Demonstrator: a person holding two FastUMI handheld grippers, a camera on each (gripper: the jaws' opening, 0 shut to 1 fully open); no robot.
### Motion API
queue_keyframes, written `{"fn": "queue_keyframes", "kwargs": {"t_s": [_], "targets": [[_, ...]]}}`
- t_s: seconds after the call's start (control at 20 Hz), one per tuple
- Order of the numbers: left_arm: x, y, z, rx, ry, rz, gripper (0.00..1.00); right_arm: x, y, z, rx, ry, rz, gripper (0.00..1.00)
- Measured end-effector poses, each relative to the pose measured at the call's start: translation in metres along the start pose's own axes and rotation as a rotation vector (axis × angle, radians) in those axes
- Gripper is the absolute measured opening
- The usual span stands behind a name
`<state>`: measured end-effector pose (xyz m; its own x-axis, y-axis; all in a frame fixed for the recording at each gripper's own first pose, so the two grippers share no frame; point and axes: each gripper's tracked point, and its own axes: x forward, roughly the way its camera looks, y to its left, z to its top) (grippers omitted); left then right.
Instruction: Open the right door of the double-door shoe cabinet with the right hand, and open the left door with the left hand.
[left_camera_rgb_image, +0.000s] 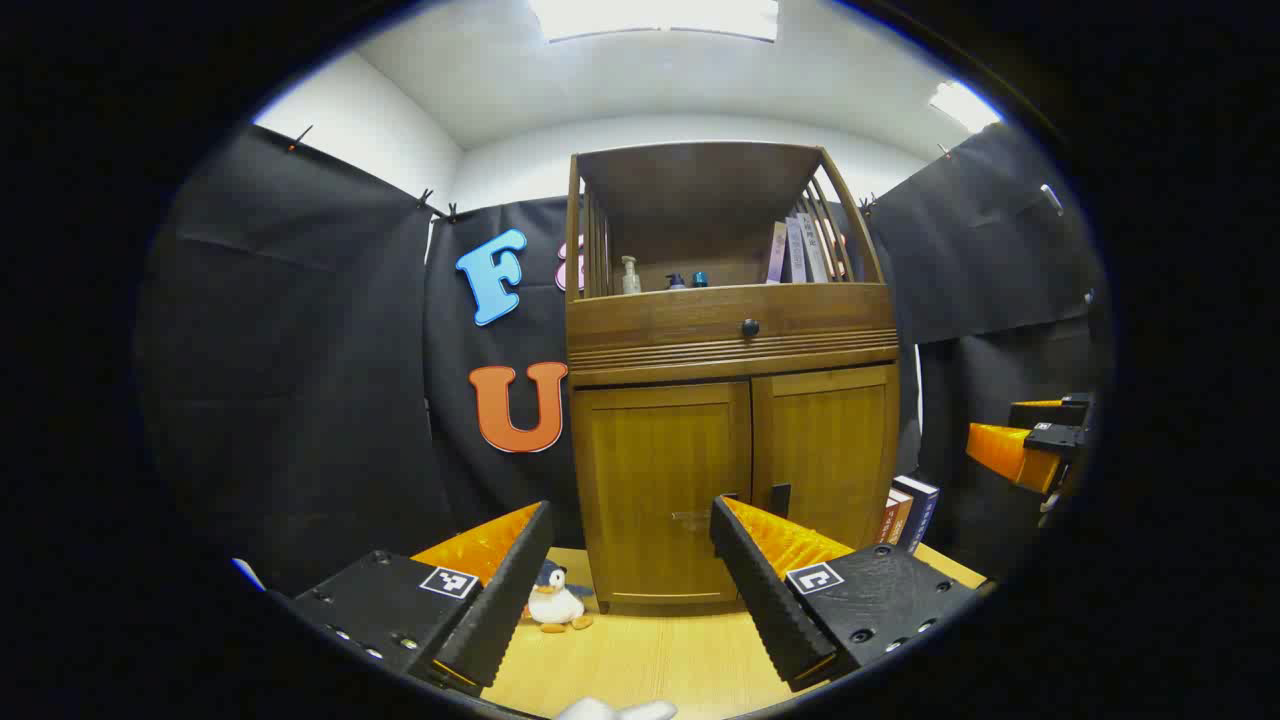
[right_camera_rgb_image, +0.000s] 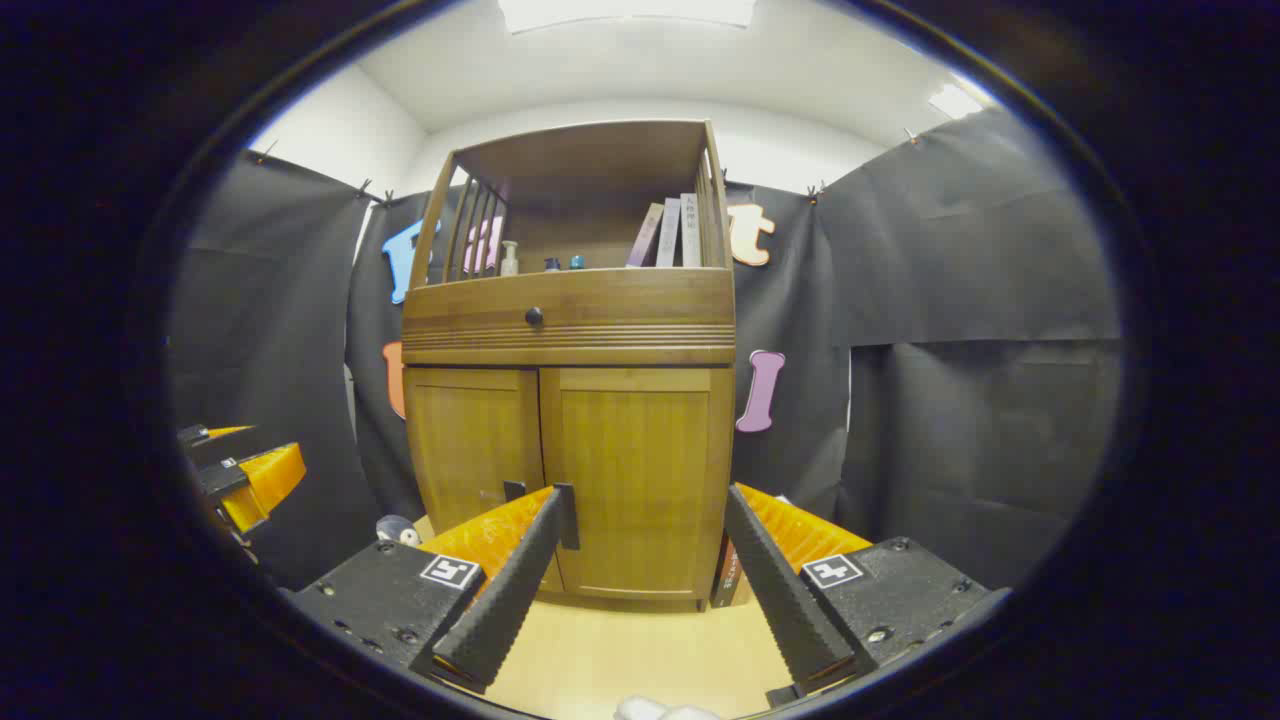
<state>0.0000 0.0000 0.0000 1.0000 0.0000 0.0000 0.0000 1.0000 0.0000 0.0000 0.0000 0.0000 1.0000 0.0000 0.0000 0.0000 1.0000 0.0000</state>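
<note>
The wooden shoe cabinet (left_camera_rgb_image: 735, 345) stands ahead with both lower doors closed. In the left gripper view the left door (left_camera_rgb_image: 655, 470) and right door (left_camera_rgb_image: 830, 440) meet at a centre seam, with a dark handle (left_camera_rgb_image: 780, 497) on the right door. My left gripper (left_camera_rgb_image: 632, 510) is open, short of the left door, holding nothing. In the right gripper view the right door (right_camera_rgb_image: 640, 460) fills the gap of my open right gripper (right_camera_rgb_image: 648, 497), and its handle (right_camera_rgb_image: 568, 515) shows by the left fingertip. Each gripper also appears at the other view's edge: right gripper (left_camera_rgb_image: 1030, 450), left gripper (right_camera_rgb_image: 250, 475).
A drawer with a round knob (left_camera_rgb_image: 749, 327) sits above the doors, under an open shelf with bottles and books (left_camera_rgb_image: 800, 250). A small toy bird (left_camera_rgb_image: 555, 603) lies on the wooden floor left of the cabinet. Books (left_camera_rgb_image: 910, 512) lean at its right side.
</note>
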Motion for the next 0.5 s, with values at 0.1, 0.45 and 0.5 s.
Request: {"fn": "queue_keyframes", "kwargs": {"t_s": [0.1, 0.45, 0.5], "targets": [[0.002, 0.003, 0.001, -0.024, 0.005, -0.004, 0.96, 0.002, 0.000, 0.001, -0.013, -0.002, -0.007, 1.00], [0.008, 0.020, -0.006, -0.042, 0.020, 0.000, 1.00, -0.002, 0.002, 0.005, -0.043, 0.024, -0.029, 1.00], [0.009, 0.021, -0.005, -0.044, 0.021, -0.004, 0.96, -0.003, 0.001, 0.005, -0.048, 0.025, -0.028, 1.00]]}}
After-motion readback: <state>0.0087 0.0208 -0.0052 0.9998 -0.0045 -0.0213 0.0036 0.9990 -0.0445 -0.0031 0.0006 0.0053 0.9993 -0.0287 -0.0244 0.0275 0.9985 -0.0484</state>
